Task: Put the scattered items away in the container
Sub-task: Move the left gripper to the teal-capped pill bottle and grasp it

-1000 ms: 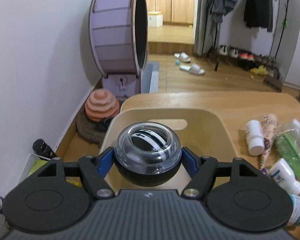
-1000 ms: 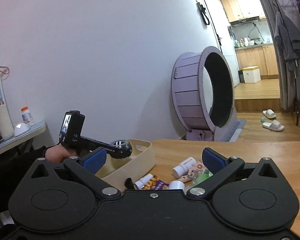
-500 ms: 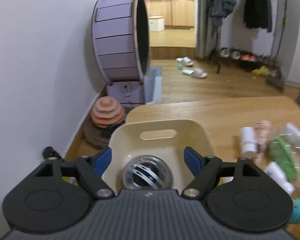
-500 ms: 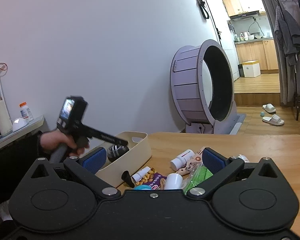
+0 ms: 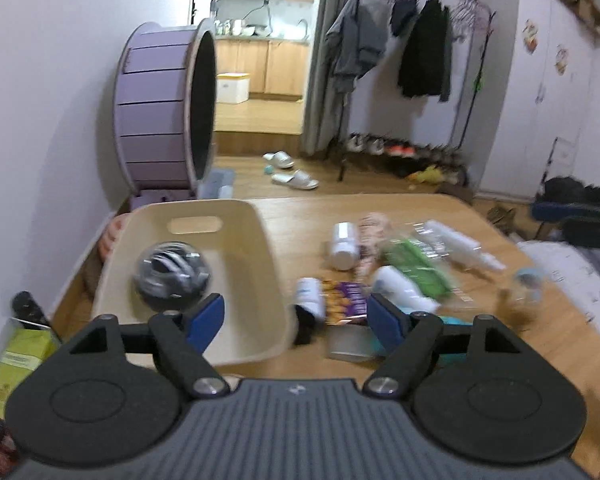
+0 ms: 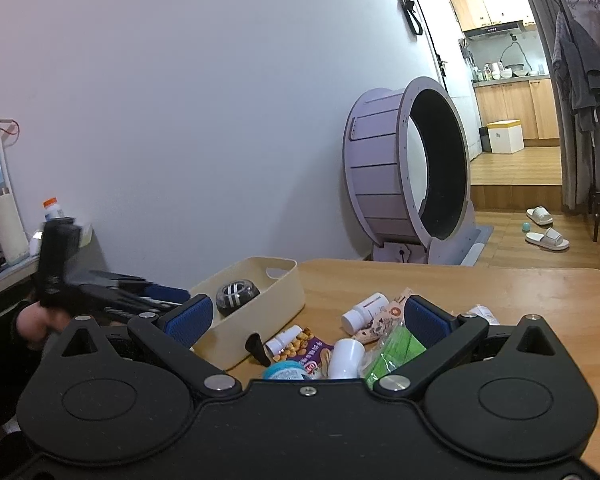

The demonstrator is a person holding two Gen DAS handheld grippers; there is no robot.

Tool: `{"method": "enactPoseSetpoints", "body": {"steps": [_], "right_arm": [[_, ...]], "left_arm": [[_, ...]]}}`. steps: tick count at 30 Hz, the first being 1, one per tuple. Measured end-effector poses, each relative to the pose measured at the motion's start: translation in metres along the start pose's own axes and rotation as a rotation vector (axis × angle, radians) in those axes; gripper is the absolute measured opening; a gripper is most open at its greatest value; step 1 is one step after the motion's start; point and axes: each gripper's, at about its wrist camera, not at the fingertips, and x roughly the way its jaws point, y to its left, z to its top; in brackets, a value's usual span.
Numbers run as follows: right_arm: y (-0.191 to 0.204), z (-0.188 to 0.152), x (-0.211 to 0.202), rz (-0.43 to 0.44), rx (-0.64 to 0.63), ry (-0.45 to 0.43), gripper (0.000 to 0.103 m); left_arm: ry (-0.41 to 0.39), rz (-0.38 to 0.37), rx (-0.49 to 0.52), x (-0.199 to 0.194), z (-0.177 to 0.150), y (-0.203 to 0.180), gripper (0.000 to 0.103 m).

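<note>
Both hand-held grippers [image 5: 296,318] [image 6: 307,316] splayed, angled downward

In the left wrist view, motion is smearing the scattered items [image 5: 403,268] on the table [image 5: 479,216], so I am not reading any label there. In the right wrist view, the left gripper [image 6: 112,292] is showing only as a dark blur, and I cannot tell how its jaws are standing. My right gripper [image 6: 305,316] is covering the near edge of the pile, and the teal cap [image 6: 286,370] is only half showing.
</note>
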Motion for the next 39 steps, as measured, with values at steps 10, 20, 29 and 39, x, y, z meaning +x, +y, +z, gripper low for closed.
{"method": "enactPoseSetpoints", "body": {"steps": [10,20,29,39], "right_arm": [[-0.025,-0.017,-0.006,-0.101,-0.021,0.133,0.103],[-0.014,-0.042,0.002,-0.057,-0.083,0.177,0.103],[0.017,-0.062,0.042,0.013,-0.196,0.249,0.103],[0.015,-0.071,0.076,0.018,-0.18,0.298,0.087]], "left_arm": [[0.018,-0.165,0.17,0.023,-0.02,-0.071,0.078],[0.005,-0.213,0.107,0.023,-0.026,-0.064,0.078],[-0.012,-0.243,0.017,0.018,-0.034,-0.052,0.078],[-0.034,-0.219,-0.08,0.019,-0.031,-0.039,0.078]]}}
